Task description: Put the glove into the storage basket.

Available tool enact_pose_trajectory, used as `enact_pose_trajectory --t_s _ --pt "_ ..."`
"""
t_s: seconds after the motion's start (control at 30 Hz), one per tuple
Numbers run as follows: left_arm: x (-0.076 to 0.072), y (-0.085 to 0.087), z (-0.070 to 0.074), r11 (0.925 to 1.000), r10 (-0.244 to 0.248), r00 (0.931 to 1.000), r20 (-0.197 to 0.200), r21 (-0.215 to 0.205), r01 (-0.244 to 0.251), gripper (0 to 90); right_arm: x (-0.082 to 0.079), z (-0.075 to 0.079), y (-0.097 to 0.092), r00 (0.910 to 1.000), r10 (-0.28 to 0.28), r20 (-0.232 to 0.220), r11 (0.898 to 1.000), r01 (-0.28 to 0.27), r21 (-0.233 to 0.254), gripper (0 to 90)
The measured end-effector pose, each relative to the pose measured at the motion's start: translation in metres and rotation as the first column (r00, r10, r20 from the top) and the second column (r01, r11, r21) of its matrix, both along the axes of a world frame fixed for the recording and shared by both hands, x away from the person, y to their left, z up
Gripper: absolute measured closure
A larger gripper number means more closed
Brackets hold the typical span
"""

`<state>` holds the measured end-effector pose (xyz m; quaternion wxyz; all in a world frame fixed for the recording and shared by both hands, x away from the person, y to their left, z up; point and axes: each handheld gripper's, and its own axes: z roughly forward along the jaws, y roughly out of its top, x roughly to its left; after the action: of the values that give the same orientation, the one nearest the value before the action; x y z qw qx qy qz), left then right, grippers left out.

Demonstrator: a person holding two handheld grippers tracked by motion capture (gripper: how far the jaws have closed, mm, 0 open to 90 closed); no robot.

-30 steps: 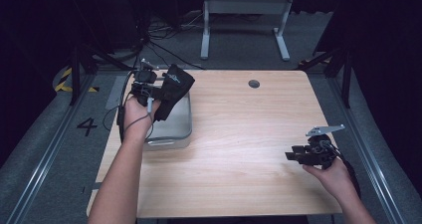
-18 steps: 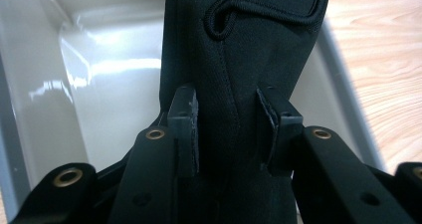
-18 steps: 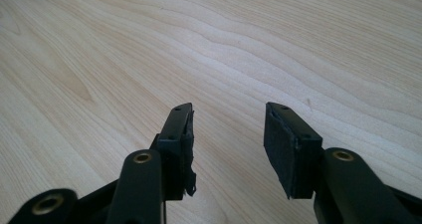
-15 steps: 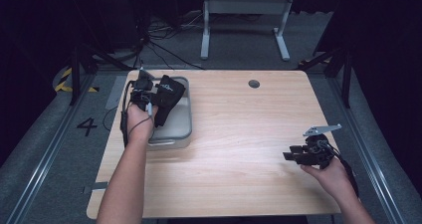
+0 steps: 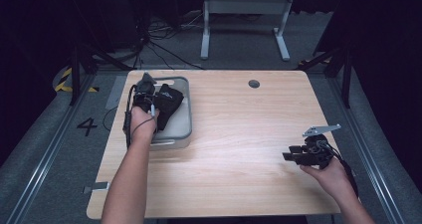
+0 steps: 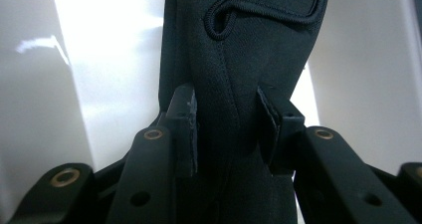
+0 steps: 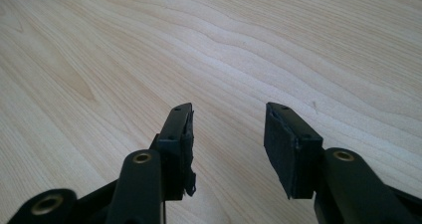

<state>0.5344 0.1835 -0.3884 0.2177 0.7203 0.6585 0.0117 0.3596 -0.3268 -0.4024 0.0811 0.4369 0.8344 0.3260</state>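
In the upper left of the high view I see a grey tray (image 5: 185, 115) sitting on the wooden surface (image 5: 234, 134), near its left edge. Over and partly inside it is a black glove (image 5: 168, 104), made of a neoprene-like fabric with a stitched seam. My left hand-held gripper (image 5: 149, 95) is clenched on that glove: in the left gripper view both pads press into the dark fabric (image 6: 234, 84) from either side, and the tray's pale floor (image 6: 104, 59) shows bright behind it. Whether the glove already touches the tray floor I cannot tell.

White lettering runs along the glove's upper edge at the top right of the left gripper view; I can read only its last letters, "RS" (the rest is cut off by the frame). On the floor (image 5: 50, 149) at the left of the high view a large "4" (image 5: 86, 126) is marked beside the surface.

My right hand-held gripper (image 5: 293, 155) sits at the lower right of the high view, well apart from the tray. Its jaws stand released, and bare wood grain (image 7: 229, 59) shows between them in the right gripper view.
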Motion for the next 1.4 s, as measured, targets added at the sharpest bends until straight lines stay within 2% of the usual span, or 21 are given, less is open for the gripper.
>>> enact_pose_trajectory --t_s 0.13,0.23,0.27,0.37,0.47,0.6,0.63,0.7,0.73,0.87,1.0,1.07,1.1,1.2,1.3,1.33,1.37,1.4 --pt "0.002 -0.003 -0.004 1.0 -0.003 0.9999 -0.014 0.004 0.003 62.5 0.0 0.002 0.0 1.0 0.001 0.006 1.0 -0.001 0.004 55.8" --pt "0.002 -0.003 -0.005 0.9998 -0.019 0.9996 -0.02 0.006 0.02 55.6 0.001 0.003 0.0 1.0 0.004 0.009 1.0 -0.004 0.006 55.8" --pt "0.001 -0.004 -0.003 0.9999 -0.012 0.9999 -0.005 0.012 0.012 52.4 0.001 0.003 0.0 0.9999 0.007 0.01 1.0 -0.007 0.007 55.9" --pt "-0.003 -0.006 0.001 0.9994 -0.033 0.9991 0.025 0.016 0.032 42.5 0.004 0.002 0.002 0.9999 0.01 0.004 1.0 -0.01 0.007 55.9" --pt "-0.012 -0.007 0.007 0.9987 -0.051 0.9959 0.074 0.003 0.051 41.2 0.008 0.004 0.005 0.9997 0.021 0.009 1.0 -0.021 0.007 55.3" --pt "-0.03 -0.004 0.023 0.9962 -0.074 0.985 0.156 -0.034 0.08 39.9 0.016 0.008 0.008 0.9984 0.05 0.027 0.999 -0.05 0.0 55.2" --pt "-0.034 -0.004 0.027 0.9947 -0.086 0.9804 0.177 -0.04 0.094 39.8 0.019 0.009 0.008 0.998 0.056 0.029 0.998 -0.055 -0.002 55.2" --pt "-0.044 -0.004 0.035 0.9918 -0.111 0.973 0.202 -0.04 0.122 39.9 0.026 0.01 0.007 0.999 0.042 0.014 0.999 -0.043 0.007 55.1" --pt "-0.049 -0.005 0.039 0.9903 -0.122 0.9703 0.209 -0.039 0.133 40.0 0.03 0.011 0.008 0.9985 0.053 0.015 0.999 -0.053 -0.003 55.1" --pt "-0.07 -0.009 0.054 0.9815 -0.173 0.9504 0.258 -0.034 0.188 39.5 0.04 0.01 0.01 0.9964 0.083 0.018 0.996 -0.082 -0.029 54.9" --pt "-0.094 -0.016 0.066 0.9681 -0.237 0.9245 0.299 -0.008 0.25 39.5 0.041 0.007 0.009 0.9956 0.093 0.01 0.995 -0.093 -0.029 54.5" --pt "-0.107 -0.02 0.068 0.9546 -0.29 0.9068 0.306 0.023 0.297 39.4 0.038 0.006 0.008 0.9945 0.104 0.015 0.994 -0.104 -0.02 54.4" --pt "-0.115 -0.022 0.068 0.9452 -0.318 0.8934 0.317 0.034 0.325 39.3 0.036 0.006 0.008 0.9939 0.109 0.017 0.994 -0.109 -0.018 54.4" --pt "-0.131 -0.023 0.068 0.9281 -0.362 0.8712 0.332 0.041 0.37 39.2 0.033 0.005 0.007 0.9912 0.13 0.024 0.991 -0.13 -0.018 53.9" --pt "-0.144 -0.022 0.067 0.9082 -0.393 0.8482 0.355 0.007 0.418 37.8 0.032 0.002 0.006 0.9917 0.127 0.021 0.992 -0.127 -0.006 53.6" --pt "-0.148 -0.022 0.067 0.8988 -0.409 0.8386 0.36 0.0 0.438 37.8 0.032 0.001 0.006 0.9916 0.128 0.017 0.992 -0.128 -0.002 53.6" --pt "-0.154 -0.022 0.066 0.8869 -0.429 0.8238 0.37 0.001 0.462 37.9 0.031 -0.001 0.007 0.9912 0.131 0.017 0.991 -0.131 -0.002 53.4" --pt "-0.158 -0.023 0.065 0.8783 -0.444 0.8119 0.378 0.006 0.478 37.9 0.03 -0.003 0.007 0.9904 0.137 0.018 0.991 -0.137 -0.001 53.4"
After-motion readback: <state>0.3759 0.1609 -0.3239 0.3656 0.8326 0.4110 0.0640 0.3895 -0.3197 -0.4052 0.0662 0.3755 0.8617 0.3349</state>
